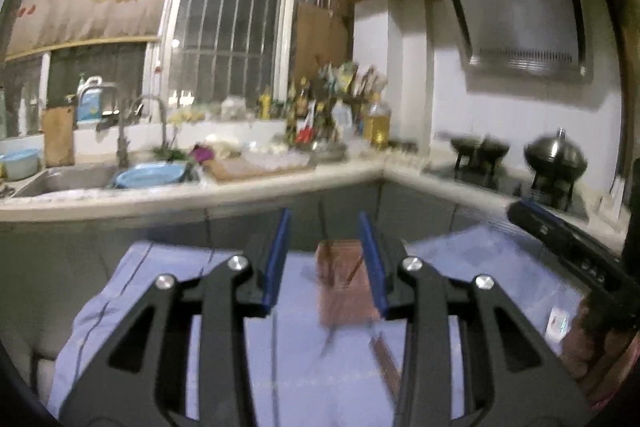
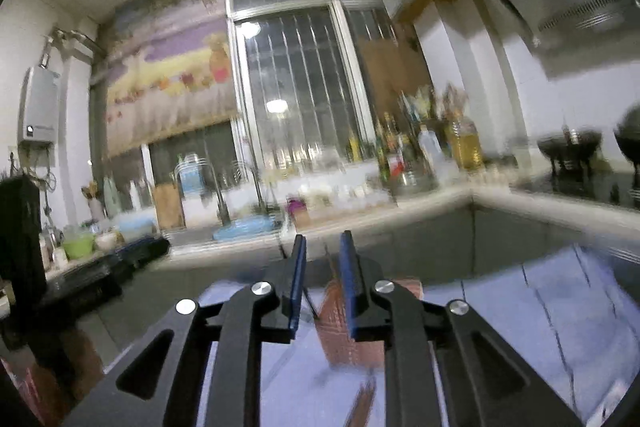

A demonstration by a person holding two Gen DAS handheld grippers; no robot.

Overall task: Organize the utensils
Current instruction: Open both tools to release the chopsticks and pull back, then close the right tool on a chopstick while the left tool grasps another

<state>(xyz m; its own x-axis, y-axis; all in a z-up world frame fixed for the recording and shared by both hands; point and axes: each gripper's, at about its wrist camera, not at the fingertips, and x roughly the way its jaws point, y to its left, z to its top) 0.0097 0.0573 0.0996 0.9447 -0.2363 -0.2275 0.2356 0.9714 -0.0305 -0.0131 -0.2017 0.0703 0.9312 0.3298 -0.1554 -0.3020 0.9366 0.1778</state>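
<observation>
Both tongs, left [image 1: 325, 223] and right [image 2: 322, 247], stand released and empty above the brown holder [image 1: 346, 281] (blurred); only the left view shows chopsticks [image 1: 385, 361] on the table [image 1: 160, 291].

Ahead of you the utensil holder [image 1: 346, 283] stands on the cloth-covered table [image 1: 168, 287], with chopsticks [image 1: 384, 363] lying on the cloth just before it. Behind the table the counter [image 1: 280, 183] runs across and turns a corner to your right, where the pots [image 1: 554, 157] sit on the stove under the range hood [image 1: 520, 23]. To your left the sink [image 1: 64, 179] lies in the counter, the window [image 1: 228, 23] behind it.
</observation>
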